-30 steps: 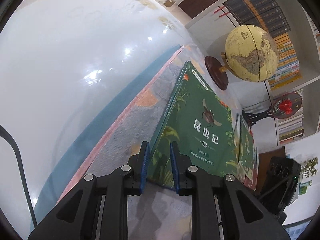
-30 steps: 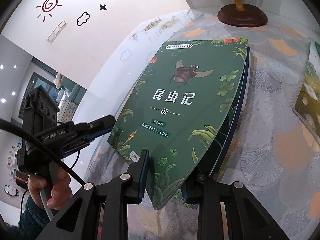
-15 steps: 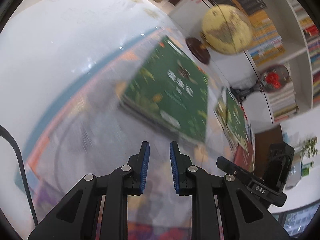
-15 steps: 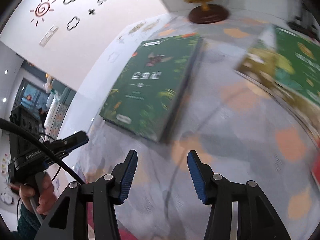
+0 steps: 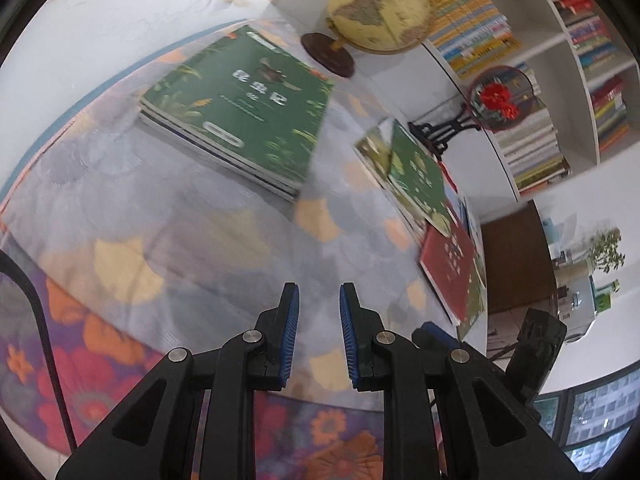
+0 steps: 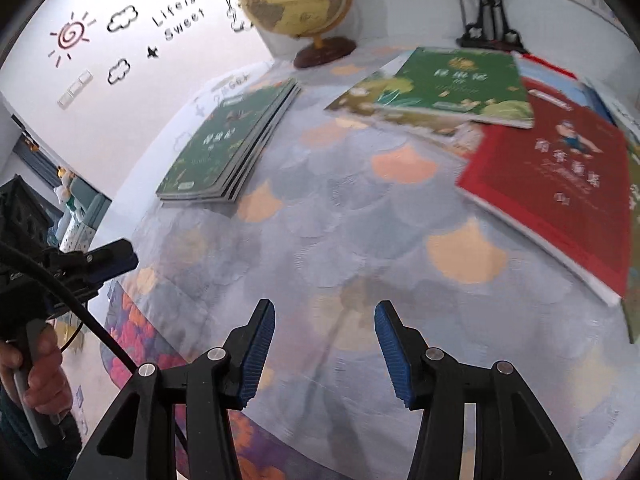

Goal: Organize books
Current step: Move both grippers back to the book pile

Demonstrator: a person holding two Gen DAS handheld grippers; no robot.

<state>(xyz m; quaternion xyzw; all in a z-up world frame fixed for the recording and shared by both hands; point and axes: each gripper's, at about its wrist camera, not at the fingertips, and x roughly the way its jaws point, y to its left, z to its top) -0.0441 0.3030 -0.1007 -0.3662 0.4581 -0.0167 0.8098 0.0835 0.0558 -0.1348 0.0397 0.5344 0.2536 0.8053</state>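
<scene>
**Both grippers empty, books spread over the table**

Left gripper (image 5: pixel 319 320), bottom centre of its own view: blue pads sit a narrow gap apart with nothing between them, just patterned tablecloth (image 5: pixel 224 232) showing through. Right gripper (image 6: pixel 325 338), bottom centre of its view, has its jaws clearly wider apart, also nothing in them. Neither one touches a book.

Going outward from there: the neat stack of green books (image 5: pixel 240 108) lies flat in the upper left of the left view, a few thin volumes with edges lined up, beetle on the top cover. In the right view the same stack (image 6: pixel 228 144) is at left of centre. Just behind it stands a globe (image 5: pixel 378 8) on a dark round base.

Over on the right side of both views there's a loose, overlapping pile: a green book (image 6: pixel 460 84) lying on top of others, and a red book (image 6: pixel 560 184) partly under its near corner, closer to the camera. A black decorative stand (image 6: pixel 490 12) sits behind that pile.

As for containers: the white bookshelf (image 5: pixel 560 64) in the upper right of the left view has compartments packed with books, some upright, some stacked flat. Titles too small to read.

A hand (image 6: pixel 38 376) at the lower left edge of the right view is gripping the left gripper's handle.
</scene>
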